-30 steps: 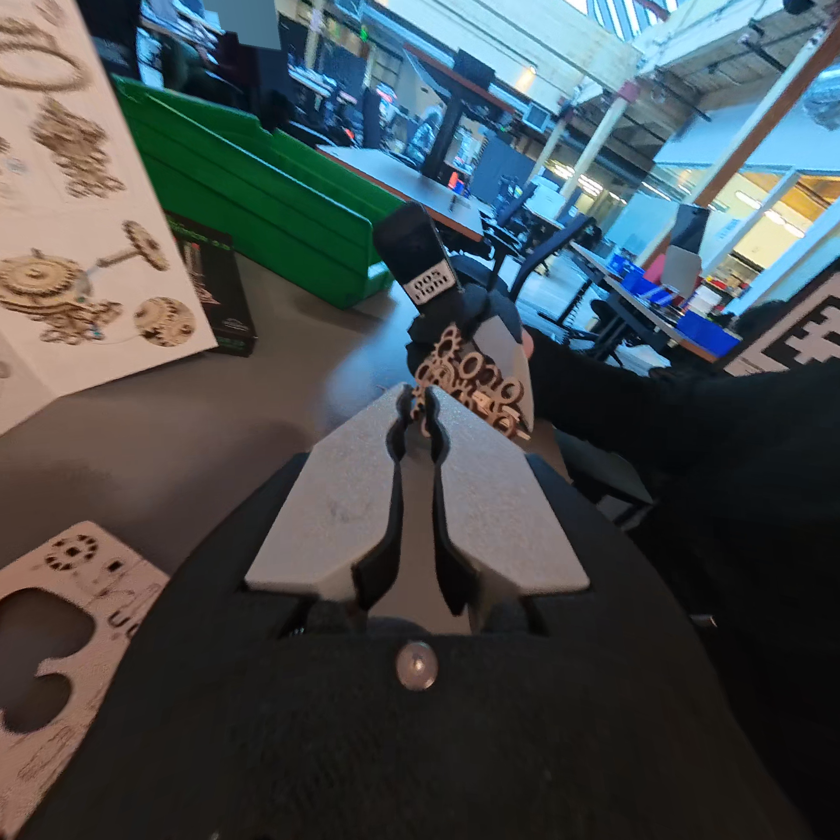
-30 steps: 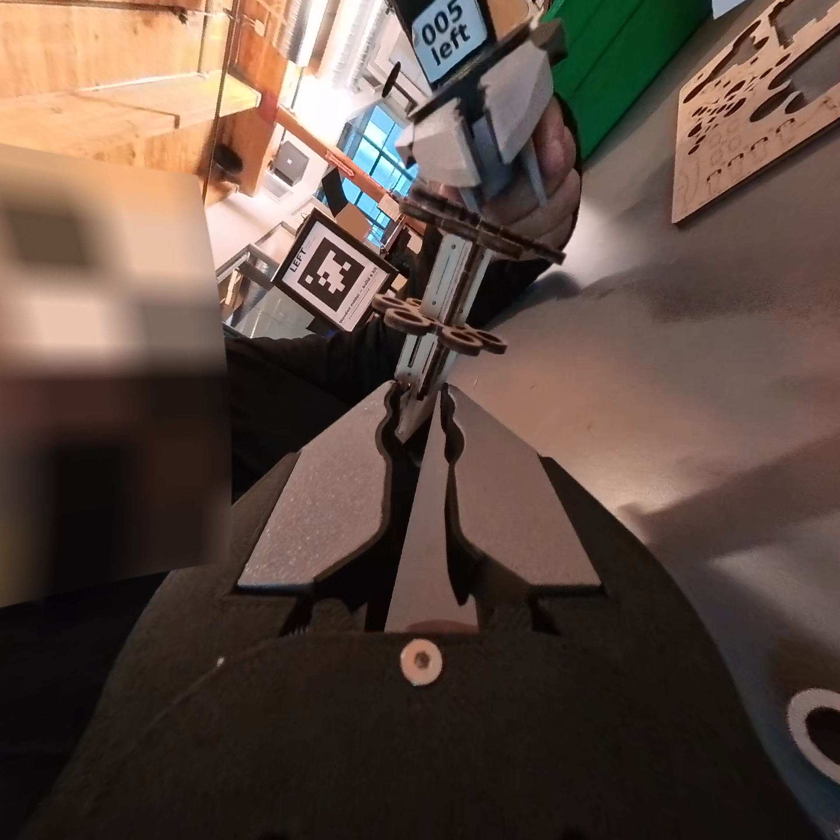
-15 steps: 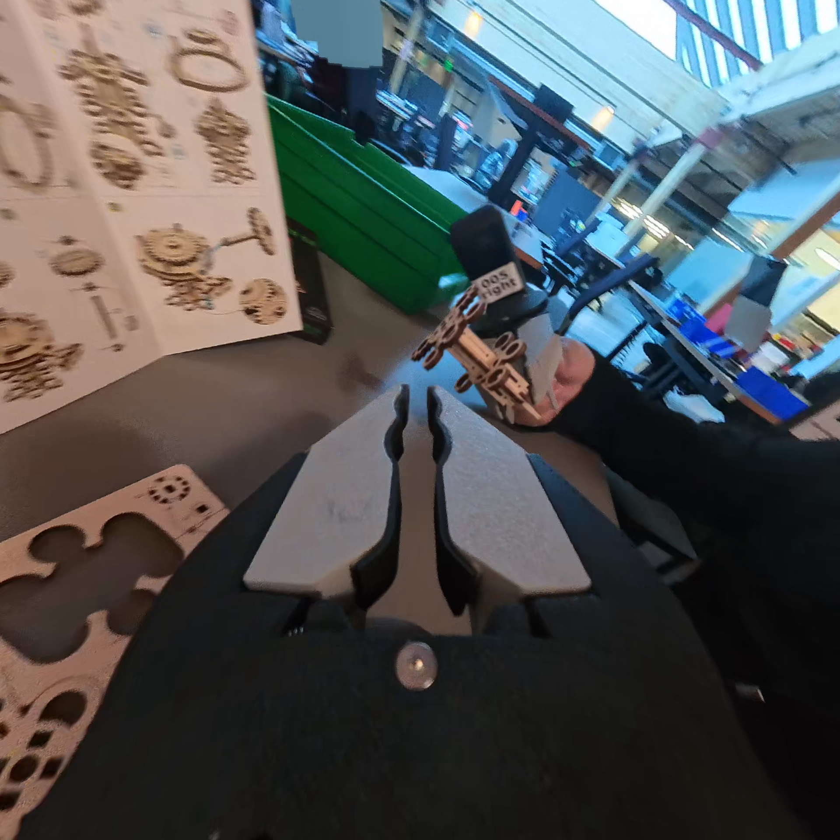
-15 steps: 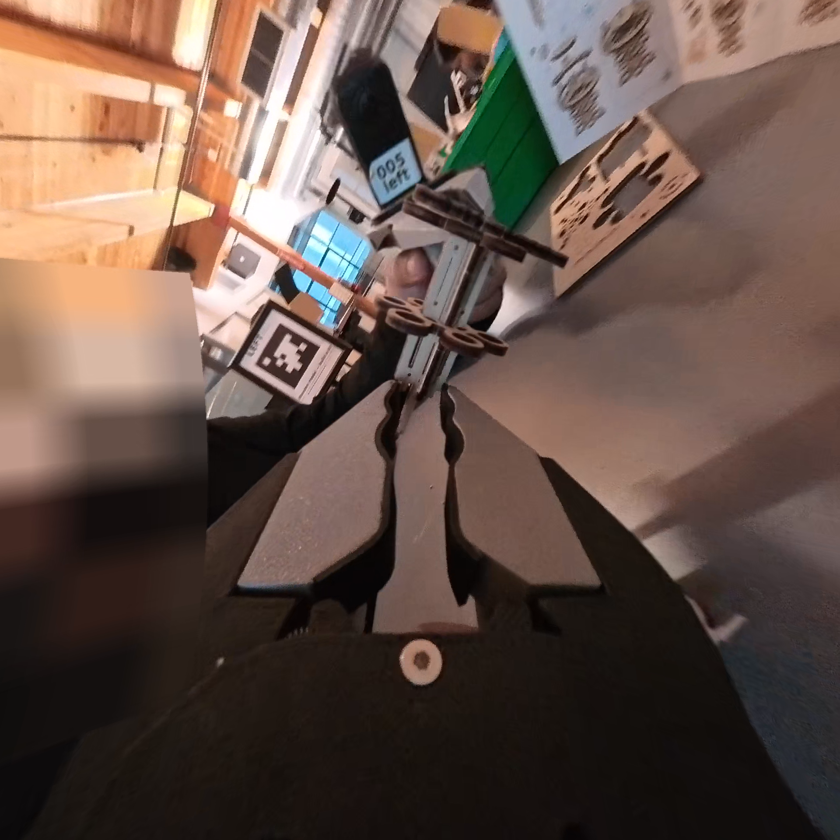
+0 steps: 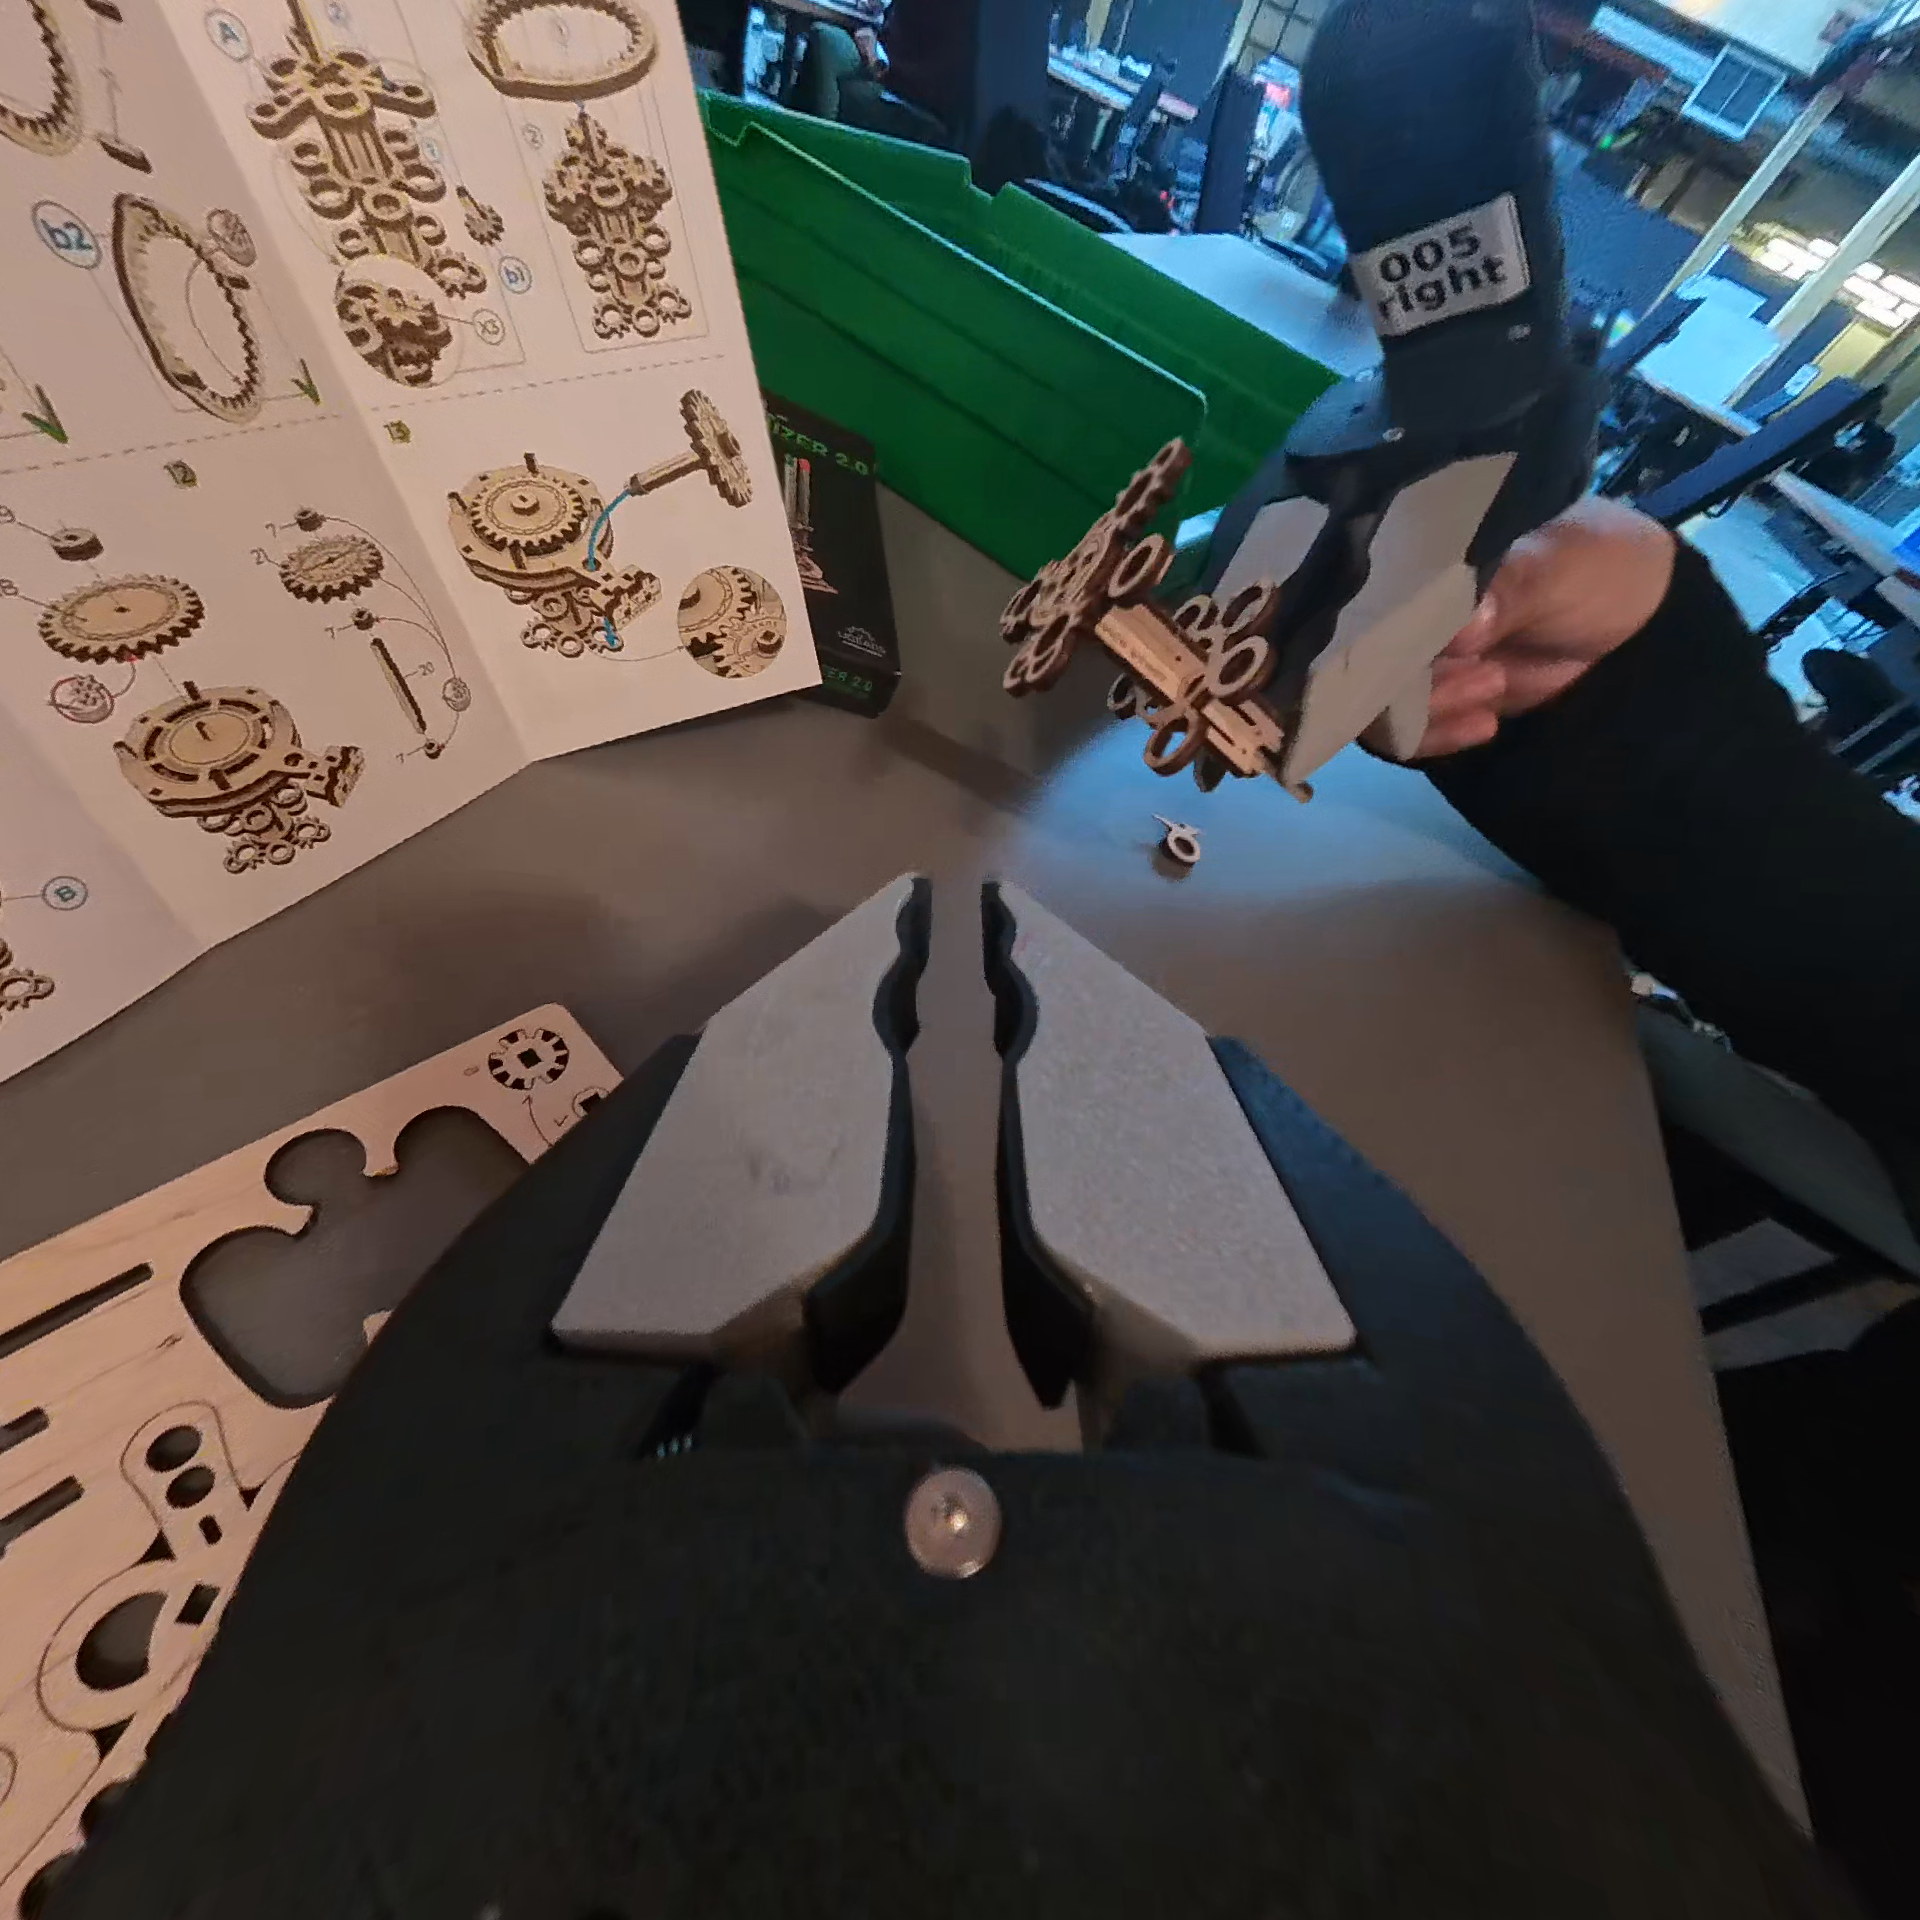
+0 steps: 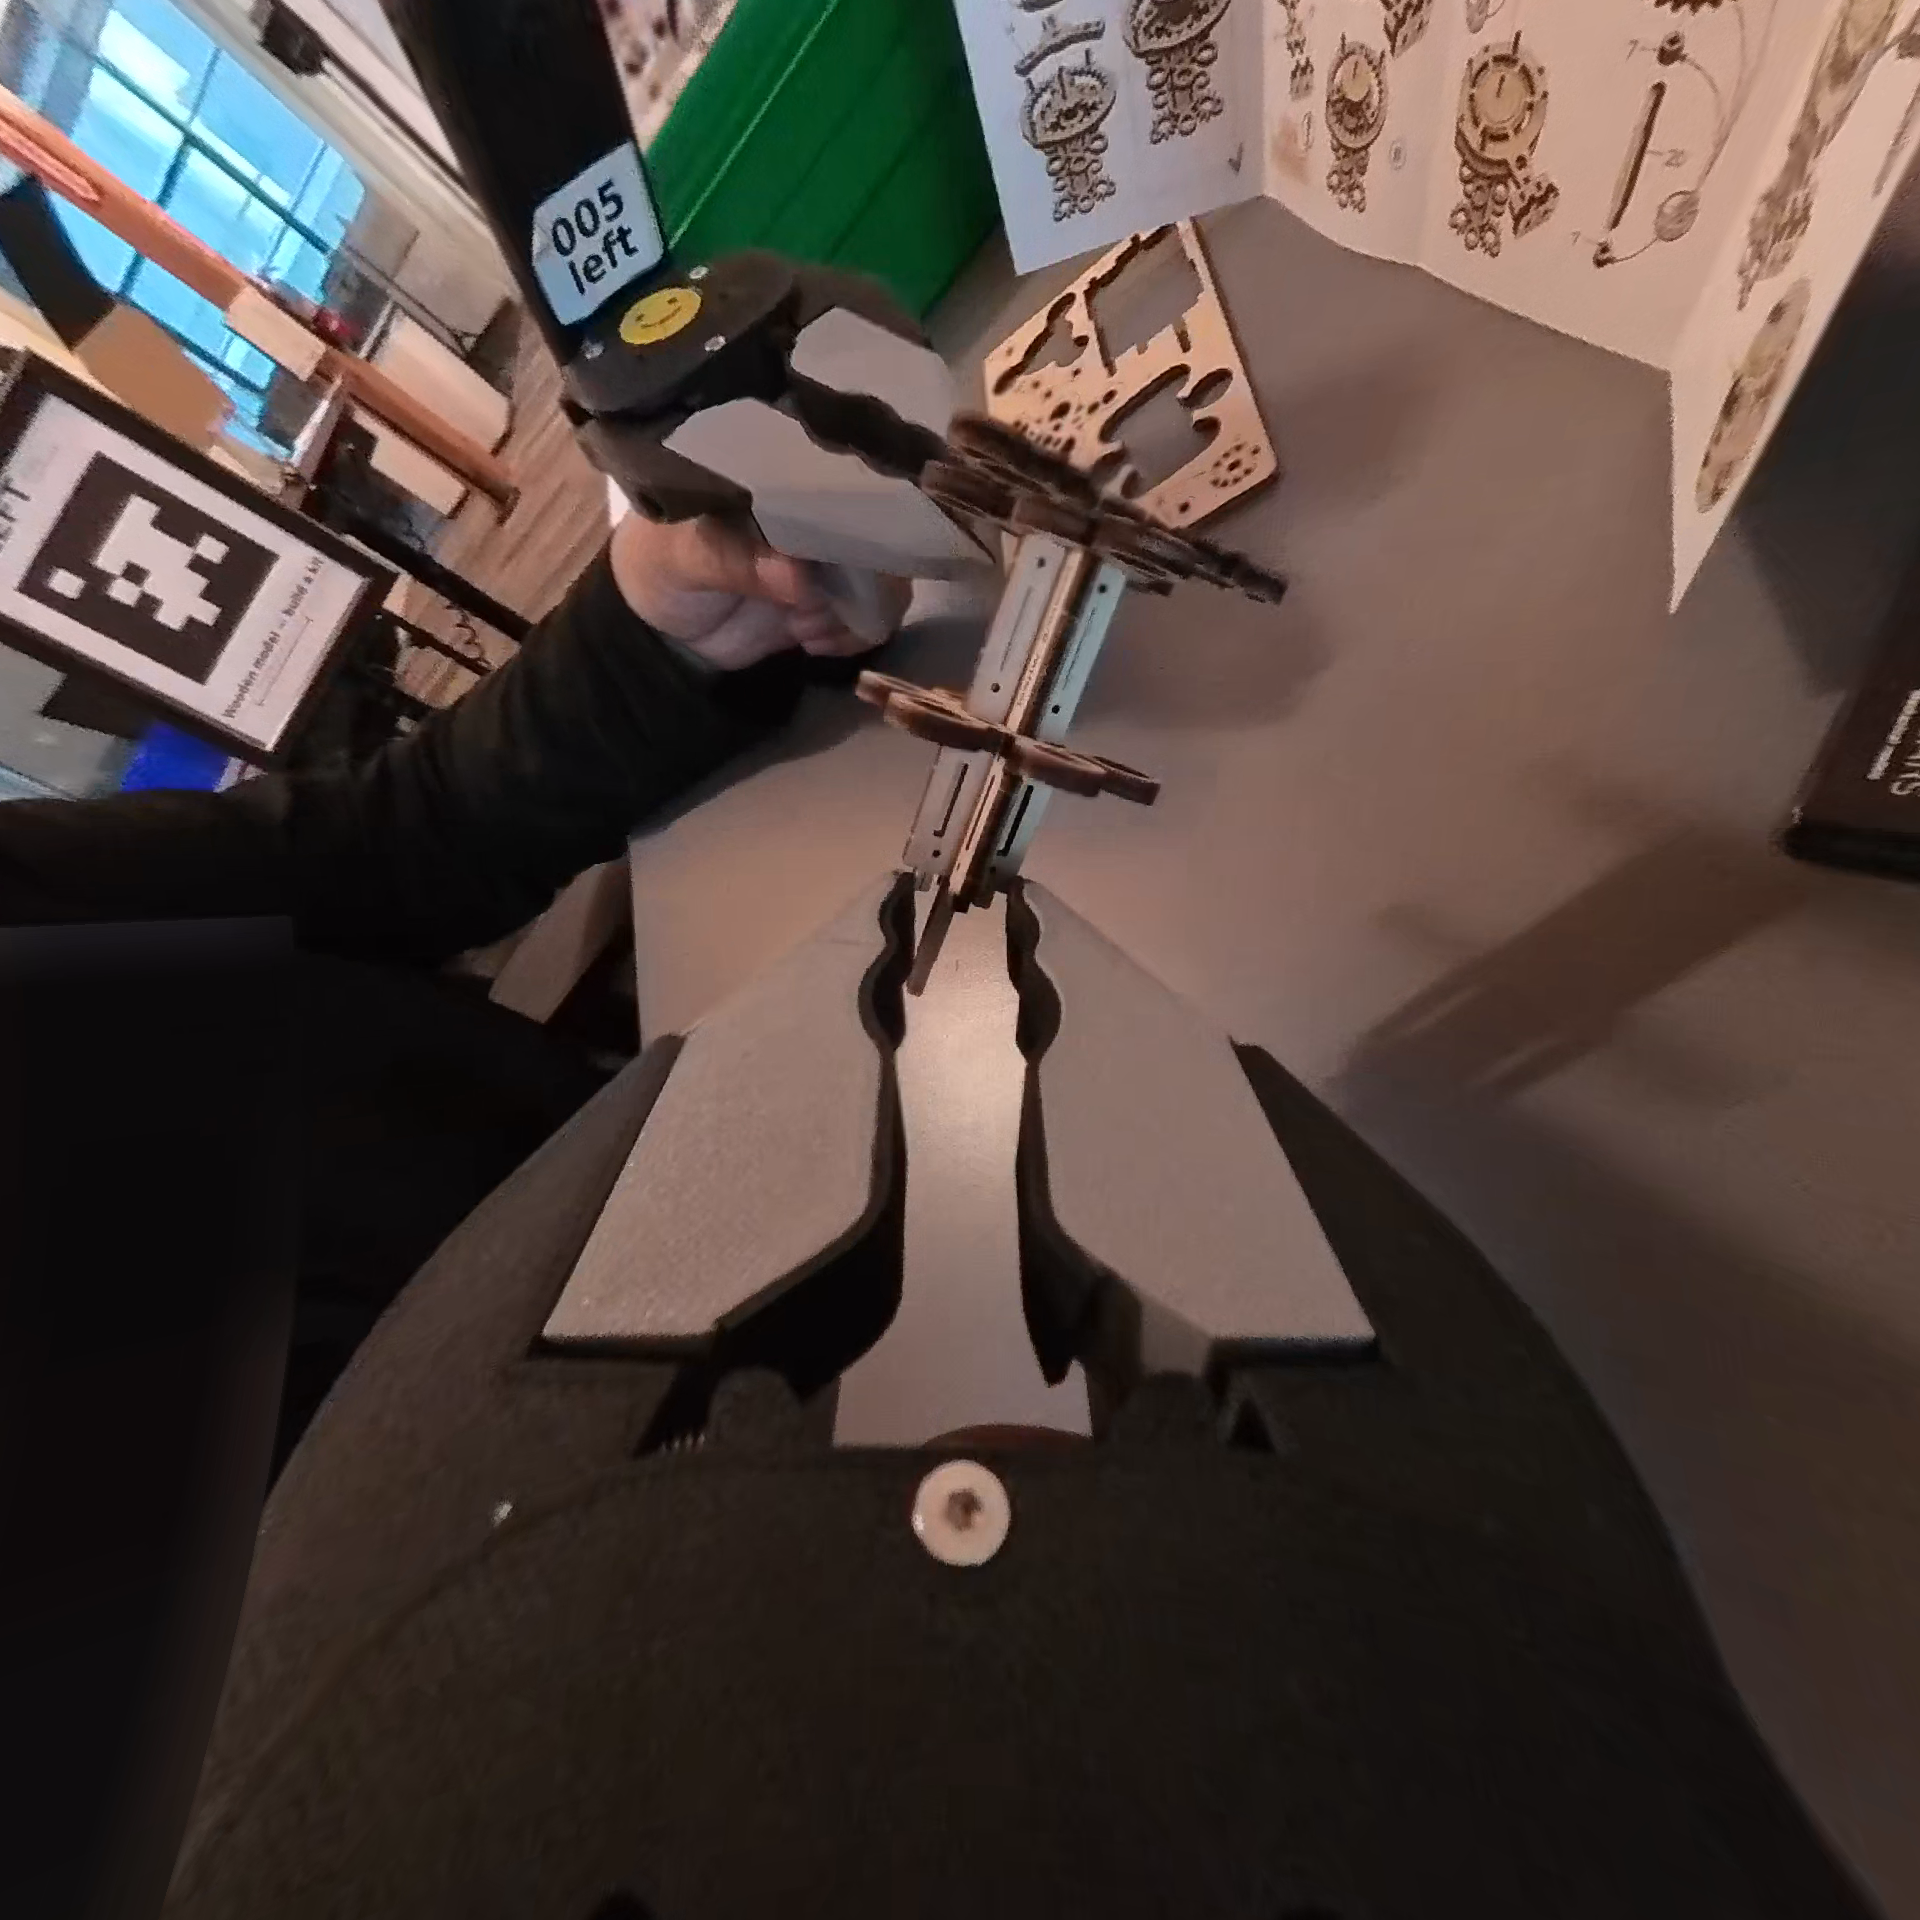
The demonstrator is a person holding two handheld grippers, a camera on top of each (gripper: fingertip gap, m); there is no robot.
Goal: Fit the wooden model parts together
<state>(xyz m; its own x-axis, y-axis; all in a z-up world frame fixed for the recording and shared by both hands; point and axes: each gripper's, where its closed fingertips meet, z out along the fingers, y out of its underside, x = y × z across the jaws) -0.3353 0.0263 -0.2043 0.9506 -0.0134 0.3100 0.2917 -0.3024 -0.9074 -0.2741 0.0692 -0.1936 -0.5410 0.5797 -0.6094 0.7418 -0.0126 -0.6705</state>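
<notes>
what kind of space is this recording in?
Probably a large open-plan office or maker workshop. Behind the grey worktable stand rows of desks and office chairs under a high ceiling. On the table: a fold-out instruction sheet, a laser-cut wooden part sheet and a green bin.

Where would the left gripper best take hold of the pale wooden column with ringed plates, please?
Probably grip the pale wooden column on its bare flat-sided stretch between the two ringed plates, approaching side-on: the right gripper clamps one end, and the plates jut out elsewhere.
</notes>
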